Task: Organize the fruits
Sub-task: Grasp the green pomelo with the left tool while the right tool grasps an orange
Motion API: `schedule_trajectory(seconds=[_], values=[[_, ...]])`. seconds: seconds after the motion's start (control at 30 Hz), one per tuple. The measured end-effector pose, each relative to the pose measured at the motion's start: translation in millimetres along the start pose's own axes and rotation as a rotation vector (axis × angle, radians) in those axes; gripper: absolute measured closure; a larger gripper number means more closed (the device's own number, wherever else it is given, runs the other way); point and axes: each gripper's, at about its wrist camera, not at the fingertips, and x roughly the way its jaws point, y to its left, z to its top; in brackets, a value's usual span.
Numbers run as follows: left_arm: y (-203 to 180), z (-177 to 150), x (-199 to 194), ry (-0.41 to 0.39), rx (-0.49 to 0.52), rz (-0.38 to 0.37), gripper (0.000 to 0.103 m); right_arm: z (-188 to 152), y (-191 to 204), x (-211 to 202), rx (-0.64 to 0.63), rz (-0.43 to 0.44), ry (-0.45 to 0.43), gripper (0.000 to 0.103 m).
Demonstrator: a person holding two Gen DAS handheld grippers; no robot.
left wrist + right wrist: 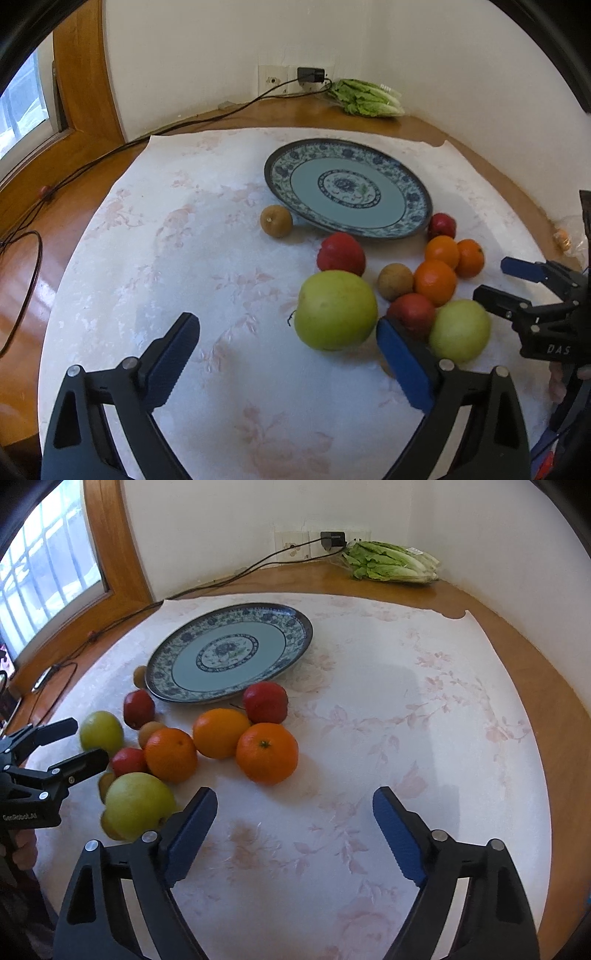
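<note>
On the round wooden surface [546, 686], spread with a pale pink-flowered cloth [369, 709], the blue-and-white patterned ceramic plate [229, 651] lies bare, so by my judgement the organizing has not begun: every fruit sits on the cloth, none on the plate. The fruit is bunched along the plate's near rim. Counting across both views, I find two large green apples, one near the left claw [335, 309] and one further right [460, 329]; three oranges, namely the rightmost [266, 752], the middle one [221, 732] and the left one [170, 754]; three small red fruits, one by the plate's right rim [265, 702], one by its left rim [138, 709] and one among the apples [128, 761]; and at least two small round brown fruits, one alone at the plate's far left edge [276, 220] and one inside the cluster [395, 281]. More small tan fruit seems to hide under the nearer apple in the right wrist view, so that count is unsure. Both claws are released and carry nothing: the left claw [288, 354] hangs with its right finger just beside the big green apple, and the right claw [295, 830] hovers over bare cloth, near the rightmost orange. All ten or so fruits remain to be moved.
</note>
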Motion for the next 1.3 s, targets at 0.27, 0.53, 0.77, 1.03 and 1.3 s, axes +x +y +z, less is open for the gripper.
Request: schedule_trajectory(seconds=[0.27,0.53,0.77,1.03,1.3], values=[[-9.2,-0.2,-2.2,-0.003,0.028,-0.020,0.019,-0.7,9.4,-19.1,0.011,0.040,-0.029,0.018],[-13.2,1.7,9.1,0.023,0.023,-0.064,0.040,0.6,13.2,-18.3,-0.005,0.031,-0.032,0.020],[-12.3,-0.4,13.0,0.039,0.005,-0.103,0.054,8.0,4.9,-7.3,-0.009,0.014,-0.010,0.035],[-6.1,1.0,11.2,0.043,-0.025,-0.122,0.056,14.6,7.7,7.7,-0.035,0.043,0.015,0.056],[2.0,1.3,8.5,0.043,-0.049,-0.124,0.056,17.9,11.1,15.9,-0.060,0.045,0.017,0.066]])
